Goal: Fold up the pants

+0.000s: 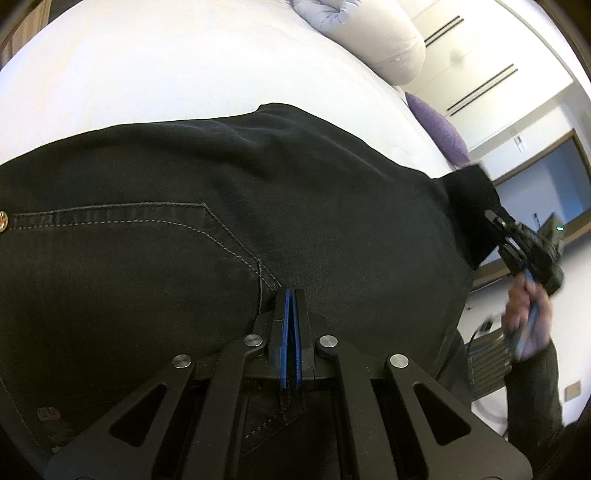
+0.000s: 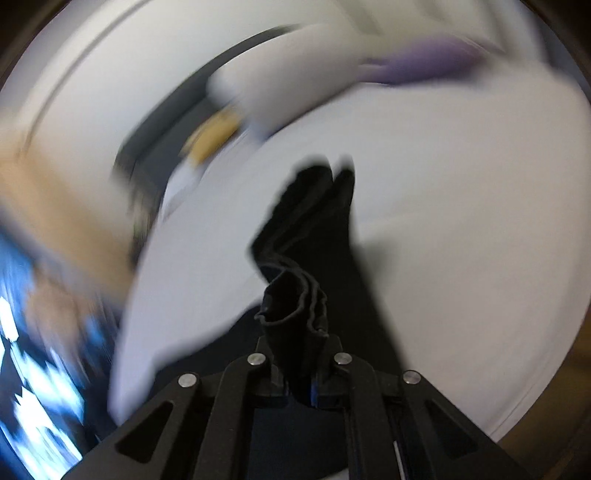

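Note:
Black pants lie spread on a white bed, a stitched pocket seam facing up. My left gripper is shut, its blue pads pinching the fabric beside that seam. At the right edge of the left wrist view, a hand holds my right gripper, which carries the leg end raised off the bed. In the right wrist view my right gripper is shut on the bunched leg hems. The rest of the leg hangs ahead over the bed. That view is blurred with motion.
A white pillow and a purple cushion lie at the far end of the bed. A pale lilac bundle sits beside the pillow. Beyond the bed's right side there are a wall and a framed window.

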The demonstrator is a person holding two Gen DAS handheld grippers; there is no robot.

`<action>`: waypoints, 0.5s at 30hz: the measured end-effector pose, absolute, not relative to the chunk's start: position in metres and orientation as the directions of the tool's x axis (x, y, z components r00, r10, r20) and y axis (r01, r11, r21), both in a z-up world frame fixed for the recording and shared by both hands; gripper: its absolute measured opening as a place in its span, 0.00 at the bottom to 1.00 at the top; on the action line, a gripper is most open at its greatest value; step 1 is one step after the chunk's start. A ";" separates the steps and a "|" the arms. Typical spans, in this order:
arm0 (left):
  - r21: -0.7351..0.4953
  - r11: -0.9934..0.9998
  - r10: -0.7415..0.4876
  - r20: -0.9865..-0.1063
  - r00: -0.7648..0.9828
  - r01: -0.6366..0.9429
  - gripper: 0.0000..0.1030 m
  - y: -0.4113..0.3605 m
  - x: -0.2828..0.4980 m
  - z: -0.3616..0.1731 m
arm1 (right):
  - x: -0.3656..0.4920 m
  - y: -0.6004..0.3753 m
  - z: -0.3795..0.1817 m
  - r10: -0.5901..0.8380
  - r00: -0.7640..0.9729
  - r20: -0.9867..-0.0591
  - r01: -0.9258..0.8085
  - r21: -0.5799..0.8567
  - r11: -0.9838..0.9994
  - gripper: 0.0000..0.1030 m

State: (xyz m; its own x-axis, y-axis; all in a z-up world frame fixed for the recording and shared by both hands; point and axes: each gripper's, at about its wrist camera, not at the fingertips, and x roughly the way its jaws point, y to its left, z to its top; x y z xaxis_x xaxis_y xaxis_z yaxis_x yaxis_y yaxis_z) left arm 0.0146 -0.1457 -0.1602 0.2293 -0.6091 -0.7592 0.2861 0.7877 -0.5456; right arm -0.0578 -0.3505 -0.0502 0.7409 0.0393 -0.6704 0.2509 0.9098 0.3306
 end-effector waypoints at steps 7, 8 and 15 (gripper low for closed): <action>-0.609 0.766 -0.643 -0.733 0.223 0.205 0.02 -0.135 0.018 -0.157 | -0.041 -0.197 -0.121 -0.168 0.614 -0.771 0.020 -0.198 0.980 0.09; -0.623 0.759 -0.651 -0.728 0.217 0.190 0.02 -0.133 0.018 -0.156 | -0.043 -0.194 -0.122 -0.185 0.623 -0.760 0.018 -0.222 0.975 0.09; -0.774 0.623 -0.774 -0.590 0.228 0.114 0.82 -0.135 0.029 -0.142 | -0.059 -0.185 -0.102 -0.226 0.682 -0.696 0.017 -0.294 0.956 0.09</action>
State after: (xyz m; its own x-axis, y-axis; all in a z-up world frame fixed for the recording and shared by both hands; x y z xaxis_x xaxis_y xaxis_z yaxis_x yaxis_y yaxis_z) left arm 0.0293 -0.1347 -0.1416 0.2283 -0.7744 -0.5901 0.1141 0.6232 -0.7737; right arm -0.0589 -0.1852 -0.1015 0.6817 -0.2264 -0.6958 0.0170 0.9556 -0.2942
